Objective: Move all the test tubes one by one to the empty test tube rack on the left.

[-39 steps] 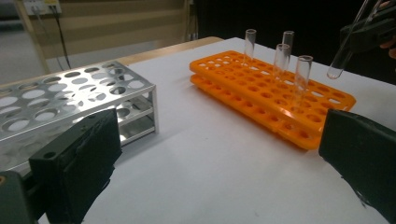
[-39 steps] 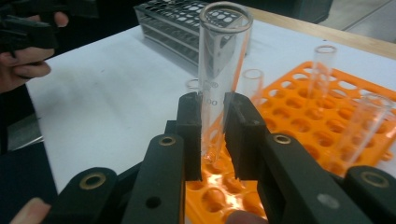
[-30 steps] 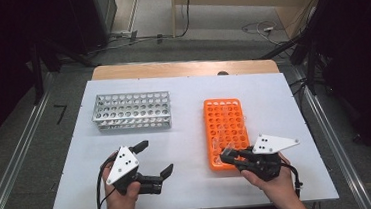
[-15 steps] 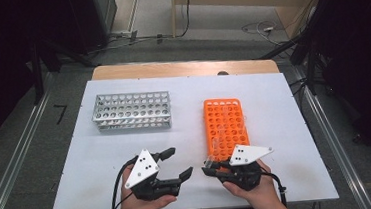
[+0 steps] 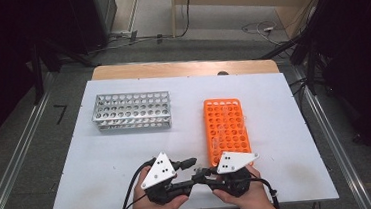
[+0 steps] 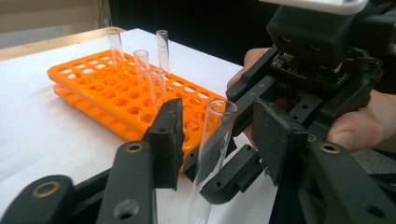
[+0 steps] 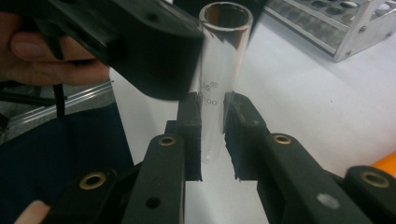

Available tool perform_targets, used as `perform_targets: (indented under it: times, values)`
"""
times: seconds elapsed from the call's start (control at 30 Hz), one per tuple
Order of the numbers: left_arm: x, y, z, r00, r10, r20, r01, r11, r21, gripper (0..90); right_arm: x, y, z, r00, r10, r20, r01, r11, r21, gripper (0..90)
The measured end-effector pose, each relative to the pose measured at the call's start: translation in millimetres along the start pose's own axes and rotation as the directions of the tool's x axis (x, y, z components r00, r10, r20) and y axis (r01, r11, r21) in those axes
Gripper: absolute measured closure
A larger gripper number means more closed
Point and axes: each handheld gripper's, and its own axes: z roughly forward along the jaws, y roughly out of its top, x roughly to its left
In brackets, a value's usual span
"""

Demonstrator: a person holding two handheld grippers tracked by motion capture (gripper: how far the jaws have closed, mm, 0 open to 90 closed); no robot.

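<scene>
1. The white table (image 5: 102,156) carries a grey metal test-tube rack (image 5: 131,110) at the back left and an orange test-tube rack (image 5: 227,130) to the right. In the left gripper view, a few clear tubes (image 6: 140,60) stand upright in the orange rack.

2. The two hands meet at the near edge of the table, just in front of the orange rack, with one glass test tube (image 7: 219,70) between the grippers. It is being passed from one to the other.

3. What could go wrong, in my judgement: if the right jaws let go before the left pads bear on the glass, the tube drops to the table and may roll or crack. If the left jaws close off-centre, they could lever the tube against the right grip. Glass is slippery, so a light pinch may let it slide.

4. The right gripper (image 7: 212,140) is clamped on the tube's lower part, and the tube stands nearly upright in it.

5. The left gripper (image 6: 219,140) has just been closing. Its jaws are part-way in, with the tube's upper part between them. A gap shows on each side, so the pads (image 6: 168,135) do not yet press on the glass.
</scene>
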Motion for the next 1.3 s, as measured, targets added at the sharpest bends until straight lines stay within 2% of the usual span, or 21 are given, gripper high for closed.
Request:
perform_targets:
  times: [0.43,0.63,0.8,1.07,1.1,1.17,1.2,1.3]
  values:
    - [-1.3,-1.1,4.0,0.9999,0.010,0.004,-0.010,0.9998,0.017,72.4,3.7,1.1,0.3,0.9999,-0.005,-0.016,0.005,1.000,0.000,74.4]
    - [-2.0,-0.5,2.7,0.9996,0.025,-0.016,-0.024,0.9996,0.014,75.3,3.1,1.0,-0.8,0.9998,0.001,-0.020,-0.001,1.000,-0.002,74.3]
    - [-1.8,2.9,0.1,0.9991,0.039,-0.013,-0.039,0.9992,0.010,75.8,1.7,0.9,-2.8,0.9994,0.008,-0.035,-0.009,1.000,-0.017,73.2]
    - [7.9,8.1,-11.8,0.9985,0.012,-0.054,-0.013,0.9997,-0.021,75.9,-3.6,-1.0,-17.2,0.9989,0.008,-0.046,-0.011,0.999,-0.049,54.4]
    - [9.1,8.6,-13.2,0.9983,0.013,-0.057,-0.014,0.9997,-0.020,75.8,-6.5,-1.9,-22.9,0.9994,0.010,-0.032,-0.012,0.998,-0.067,47.0]
    - [10.8,9.9,-15.0,0.9977,0.008,-0.067,-0.010,0.9997,-0.023,75.8,-7.9,-2.5,-26.3,0.9995,0.015,-0.029,-0.017,0.997,-0.076,43.4]
    - [11.8,10.5,-15.9,0.9974,0.009,-0.071,-0.011,0.9997,-0.024,75.8,-11.4,-3.7,-33.2,0.9996,0.025,-0.011,-0.026,0.995,-0.094,36.1]
    - [16.2,12.2,-17.8,0.9961,0.001,-0.088,-0.003,0.9997,-0.024,75.8,-15.8,-5.3,-41.5,0.9993,0.036,0.002,-0.036,0.993,-0.114,31.0]
